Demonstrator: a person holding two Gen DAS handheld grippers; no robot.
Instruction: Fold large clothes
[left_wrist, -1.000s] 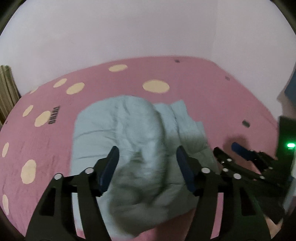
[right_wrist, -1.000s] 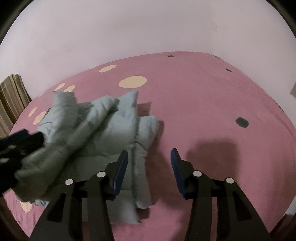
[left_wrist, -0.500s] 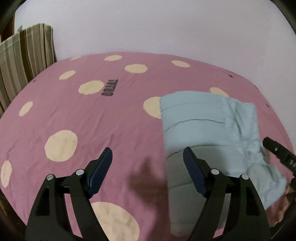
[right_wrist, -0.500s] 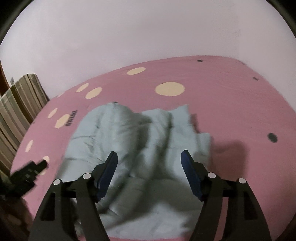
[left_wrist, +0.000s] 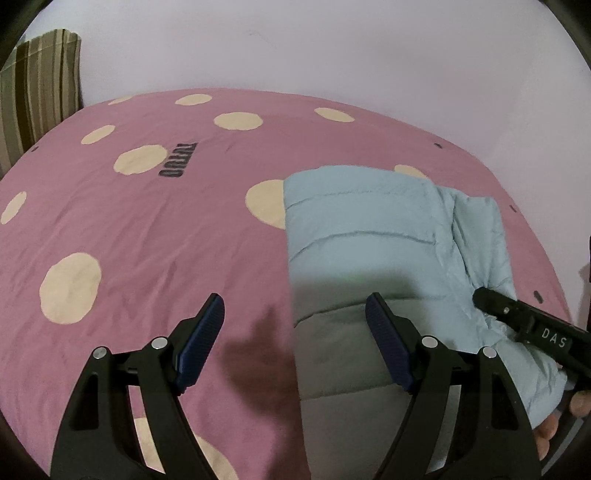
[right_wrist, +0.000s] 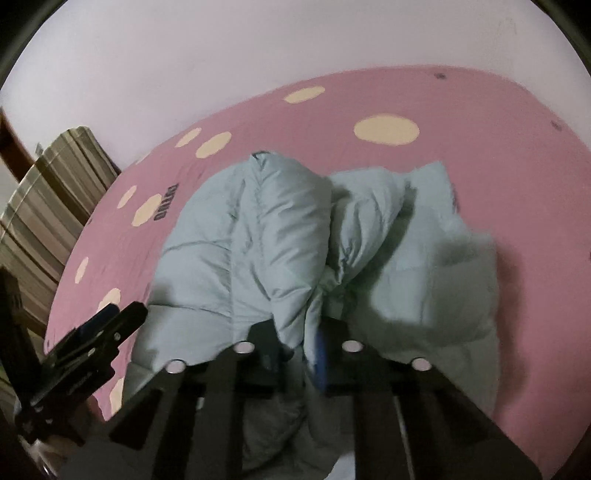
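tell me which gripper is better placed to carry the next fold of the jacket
Right. The right gripper is already shut on a fold of the light blue puffer jacket. The left gripper is open and holds nothing, over the pink bedspread at the jacket's left edge.

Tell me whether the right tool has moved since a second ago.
Yes. The right tool, earlier open beside the jacket's right edge, has shifted left relative to the pink bedspread and is now shut on a fold of the light blue jacket.

place: home bedroom | cues: pink dotted bedsheet (left_wrist: 147, 229), striped pillow (left_wrist: 37, 92), plain wall (left_wrist: 295, 44)
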